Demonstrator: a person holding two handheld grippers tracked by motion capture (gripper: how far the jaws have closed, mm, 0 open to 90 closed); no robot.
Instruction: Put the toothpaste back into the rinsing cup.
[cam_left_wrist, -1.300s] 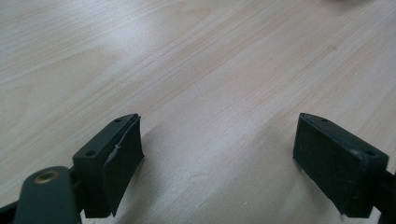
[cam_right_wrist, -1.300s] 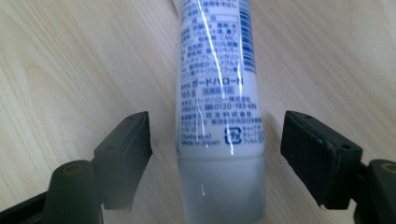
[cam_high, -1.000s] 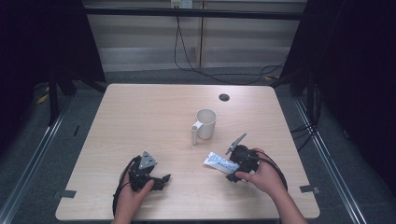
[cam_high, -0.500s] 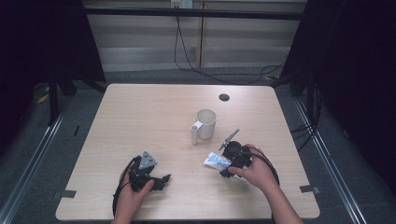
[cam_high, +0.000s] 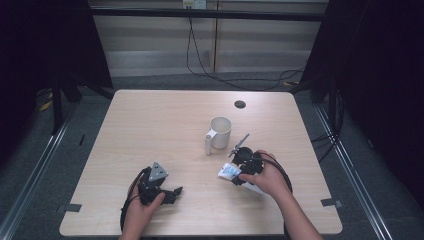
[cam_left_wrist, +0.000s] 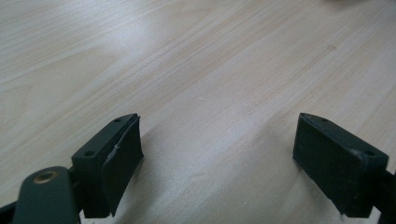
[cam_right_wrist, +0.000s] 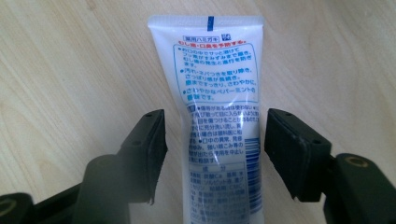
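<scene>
Behind the tube (cam_right_wrist: 217, 116), a white mug (cam_high: 220, 132)

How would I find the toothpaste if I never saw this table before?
Start at the wooden table, then find the white mug near its middle. Just nearer the person, between the open jaws of the right claw, lies the toothpaste tube: flat, white, covered in blue print.

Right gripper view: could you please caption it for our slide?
Open black tongs straddle a white printed toothpaste tube lying on the light wooden table.
</scene>
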